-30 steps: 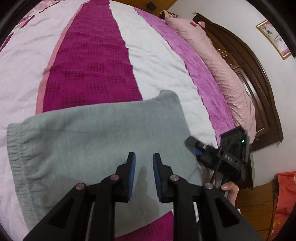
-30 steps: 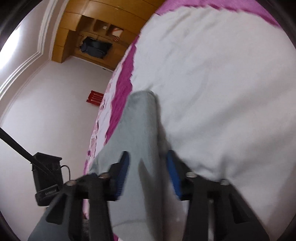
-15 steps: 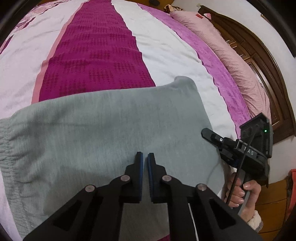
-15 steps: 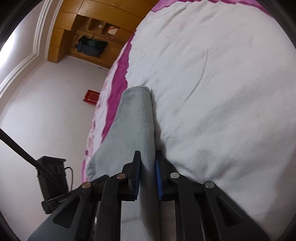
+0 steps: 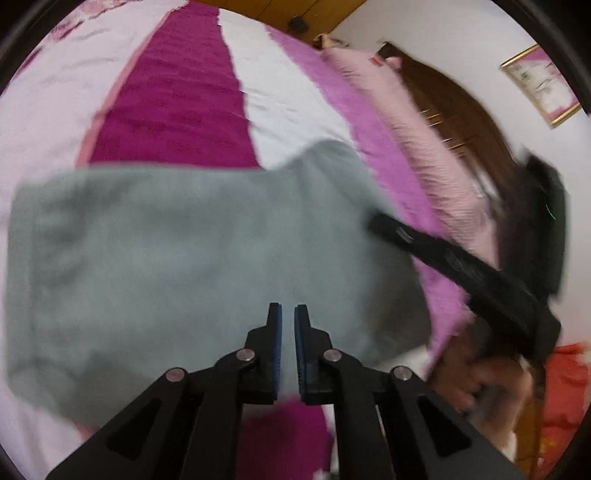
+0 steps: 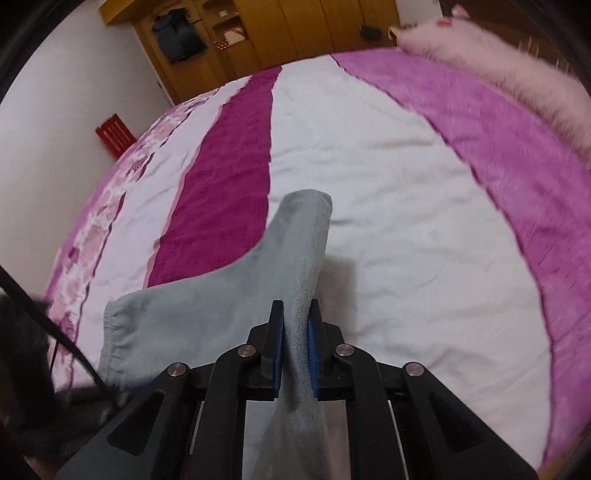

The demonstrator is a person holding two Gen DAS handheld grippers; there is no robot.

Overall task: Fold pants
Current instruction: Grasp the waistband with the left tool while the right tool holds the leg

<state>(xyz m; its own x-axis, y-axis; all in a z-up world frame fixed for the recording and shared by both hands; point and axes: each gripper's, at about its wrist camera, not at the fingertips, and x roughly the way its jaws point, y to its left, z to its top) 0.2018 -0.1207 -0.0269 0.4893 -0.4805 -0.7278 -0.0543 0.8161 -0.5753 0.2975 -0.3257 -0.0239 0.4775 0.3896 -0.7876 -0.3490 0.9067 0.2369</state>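
Note:
Grey pants (image 5: 184, 258) lie folded across a striped bedspread (image 5: 177, 92), elastic waistband to the left. My left gripper (image 5: 285, 314) is shut at their near edge, with grey cloth showing between the pads. In the right wrist view my right gripper (image 6: 295, 306) is shut on the right-hand edge of the pants (image 6: 207, 314) and holds it lifted off the bed, so the cloth rises in a ridge up to the jaws. The right gripper (image 5: 461, 273) also appears blurred at the right of the left wrist view, held by a hand (image 5: 465, 373).
The bedspread (image 6: 388, 221) stretches far beyond the pants in white, magenta and purple stripes. A pink pillow (image 5: 424, 129) lies along a dark wooden headboard (image 5: 461, 122). A wooden wardrobe (image 6: 277, 29) stands behind the bed and a red crate (image 6: 114, 134) by the wall.
Both grippers went from open to shut on the pants. The right gripper rose and rolled upright, lifting the pants' right edge. The left view shifted slightly and is now blurred.

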